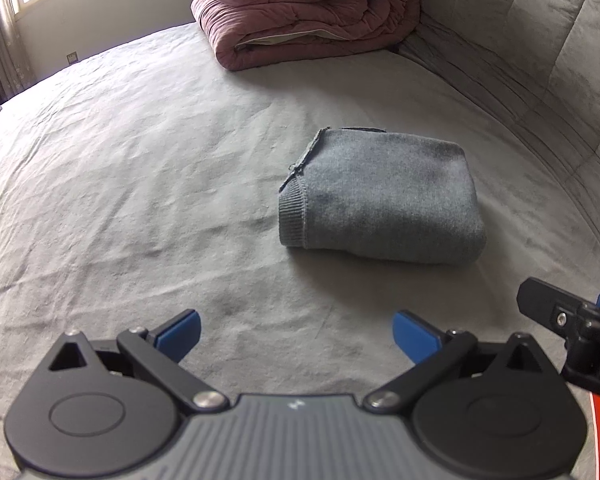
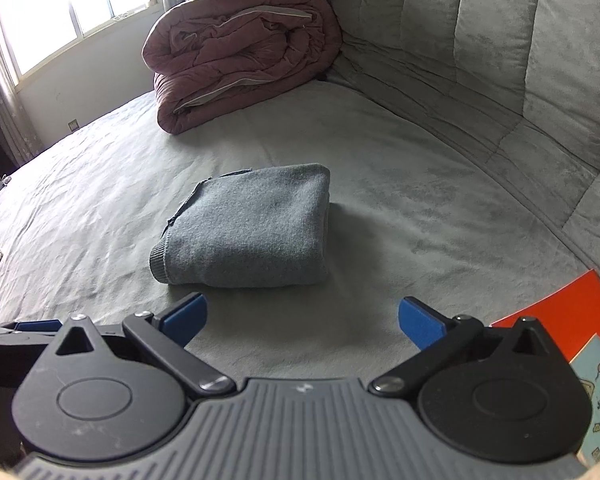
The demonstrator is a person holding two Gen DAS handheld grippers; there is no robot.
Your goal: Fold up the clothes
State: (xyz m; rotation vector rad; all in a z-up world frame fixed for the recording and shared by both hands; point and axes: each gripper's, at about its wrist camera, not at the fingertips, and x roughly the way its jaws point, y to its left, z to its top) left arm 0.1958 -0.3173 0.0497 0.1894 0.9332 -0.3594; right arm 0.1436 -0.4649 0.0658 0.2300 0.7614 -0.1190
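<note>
Both claws hover wide and empty over the bed point(image 1: 140, 160): left claw point(image 1: 296, 336), then right claw point(image 2: 302, 322). Just ahead lies a folded grey sweater point(image 2: 248, 228), a rolled pink quilt point(image 2: 240, 60) well behind it.

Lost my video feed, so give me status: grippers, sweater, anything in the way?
Left gripper and right gripper open, empty. Sweater folded, lying on the bed, untouched. Nothing in the way.
</note>
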